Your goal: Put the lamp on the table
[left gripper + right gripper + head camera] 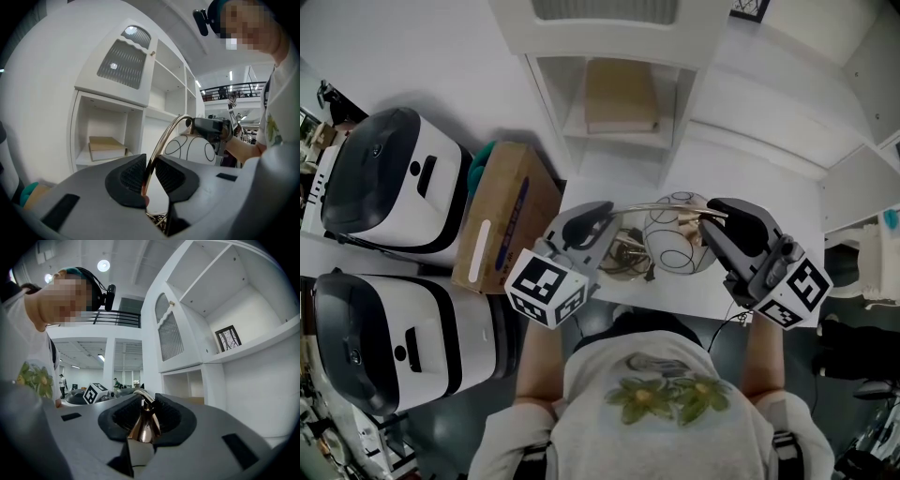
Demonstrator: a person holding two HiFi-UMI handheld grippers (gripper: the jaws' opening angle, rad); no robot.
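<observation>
Brass arm (pixel 661 206) of the lamp (pixel 673 242) is pinched between the pads of the left gripper (pixel 592 225). In the left gripper view the thin curved tube (pixel 164 140) runs up out of the narrow gap between the jaws (pixel 149 174). Right gripper (pixel 719 223) is clamped on the brass cone fitting (pixel 143 425) at the top of the shade, with its jaws set close on either side (pixel 144 414).

Lamp position: white globe shade with black ring lines, at the near edge of the white table (pixel 769 178), directly in front of the person and between the two grippers. Cannot tell whether its base is resting on the table top.

Surroundings: white shelf unit (pixel 619 56) at the far edge, with a tan box (pixel 619 94) in its open compartment. Cardboard box (pixel 502 230) stands just off the table's left edge.
</observation>
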